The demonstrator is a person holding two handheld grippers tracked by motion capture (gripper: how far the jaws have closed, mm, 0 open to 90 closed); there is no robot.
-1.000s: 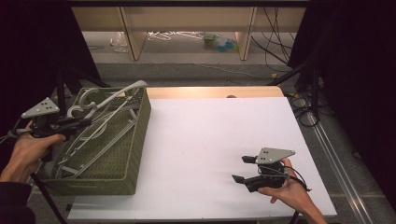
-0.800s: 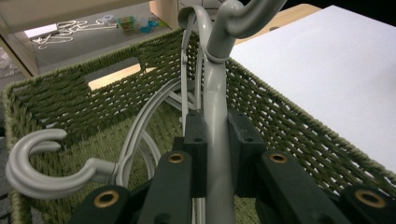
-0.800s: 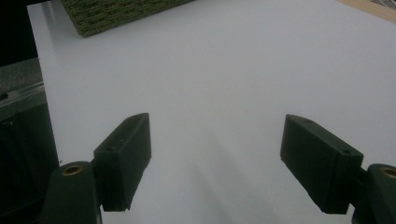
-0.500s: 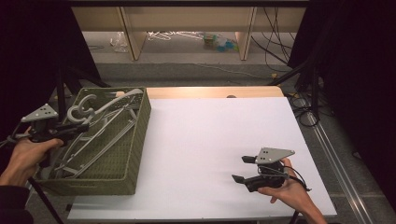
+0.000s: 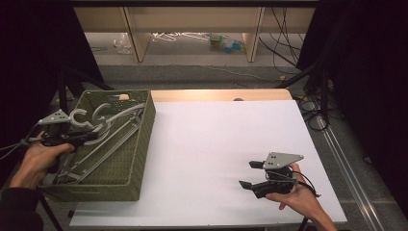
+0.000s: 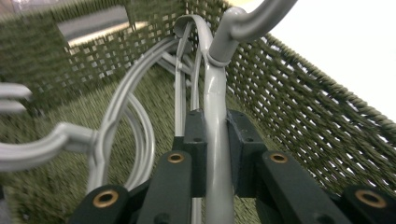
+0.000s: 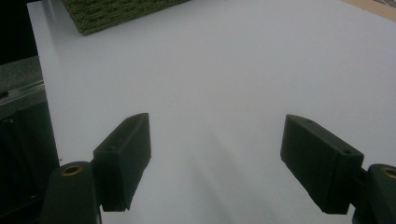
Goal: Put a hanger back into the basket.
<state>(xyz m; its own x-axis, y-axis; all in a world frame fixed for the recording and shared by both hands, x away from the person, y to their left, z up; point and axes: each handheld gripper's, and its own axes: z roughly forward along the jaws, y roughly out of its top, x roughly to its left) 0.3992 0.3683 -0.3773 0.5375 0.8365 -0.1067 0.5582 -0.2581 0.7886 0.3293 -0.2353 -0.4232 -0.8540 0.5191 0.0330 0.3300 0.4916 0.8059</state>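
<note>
A green woven basket stands on the left part of the white table and holds several grey plastic hangers. My left gripper reaches over the basket's left side, shut on the neck of one grey hanger. That hanger's hook curves up past the basket wall. Other hangers lie below it in the basket. My right gripper rests low over the table near the front right, open, nothing between its jaws.
The white table top stretches between the basket and my right gripper. A basket corner shows far off in the right gripper view. Shelving and loose items sit on the floor beyond the table, with cables and stands at the right.
My left gripper has lowered with the grey hanger, bringing it down from sticking over the basket's far rim into the basket. The right gripper has not moved.
</note>
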